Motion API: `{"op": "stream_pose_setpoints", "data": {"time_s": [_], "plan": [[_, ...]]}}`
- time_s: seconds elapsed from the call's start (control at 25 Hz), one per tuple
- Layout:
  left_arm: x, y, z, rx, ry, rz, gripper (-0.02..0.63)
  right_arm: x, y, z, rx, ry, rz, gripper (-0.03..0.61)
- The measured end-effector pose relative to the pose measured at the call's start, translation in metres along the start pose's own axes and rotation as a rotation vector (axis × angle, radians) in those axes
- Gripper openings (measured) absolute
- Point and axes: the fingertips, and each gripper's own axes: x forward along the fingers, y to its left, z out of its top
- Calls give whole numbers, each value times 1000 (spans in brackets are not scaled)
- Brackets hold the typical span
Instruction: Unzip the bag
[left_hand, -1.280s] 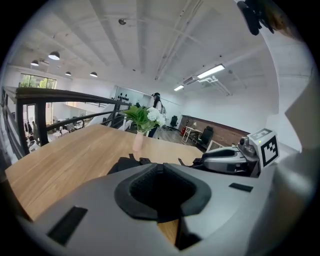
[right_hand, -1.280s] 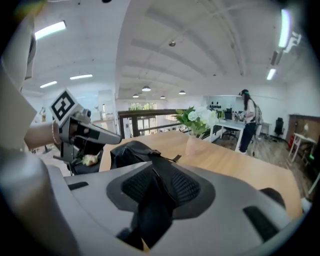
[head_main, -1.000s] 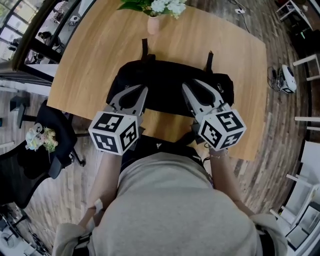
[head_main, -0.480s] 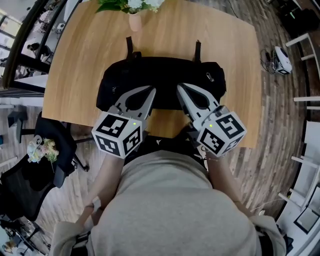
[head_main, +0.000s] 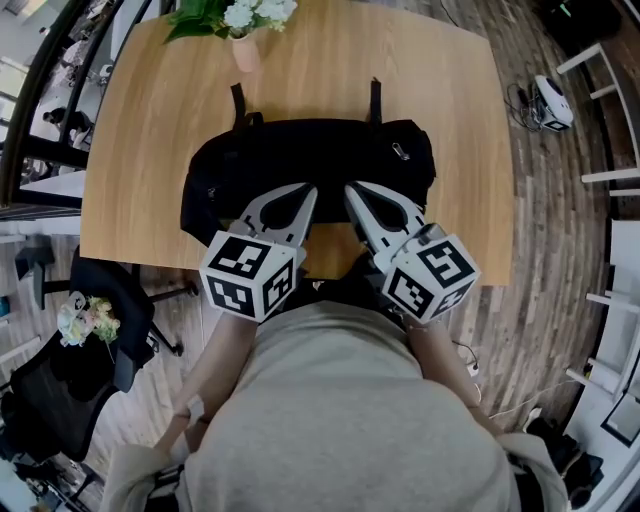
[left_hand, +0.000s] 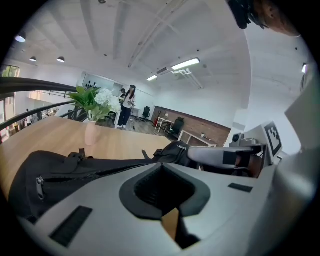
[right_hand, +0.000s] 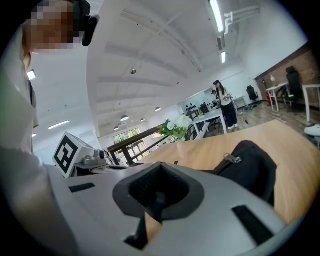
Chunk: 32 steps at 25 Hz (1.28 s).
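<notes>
A: Now, where's the bag?
B: Black bag (head_main: 300, 160) lies across the desk (head_main: 150, 110); zip looks closed.
A: Jaws?
B: Left gripper (head_main: 309, 191): jaws together. Right gripper (head_main: 350, 189): jaws together. Both tips are over the bag's near edge, just beside each other; any pinch not discernible.

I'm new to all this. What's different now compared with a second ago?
The left gripper slid along the near side of the black bag toward its middle, so its tip now sits close beside the right gripper, which shifted only slightly. Both have their jaws together; whether either pinches anything isn't clear. The bag and the flower vase kept their places on the table.
</notes>
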Motion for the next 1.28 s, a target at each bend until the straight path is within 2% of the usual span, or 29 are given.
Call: {"op": "stream_pose_setpoints", "data": {"time_s": [0.24,0.56,1.28], "plan": [[5,0,-9,-18,18,15,18,-2,-13,0,-4,8,-44,5],[9,3,-8,-35,14,32,18,4,-12,-4,-33,71,-28,6],[9,3,-10,-53,12,23,18,7,-11,-11,-52,106,-18,5]]}}
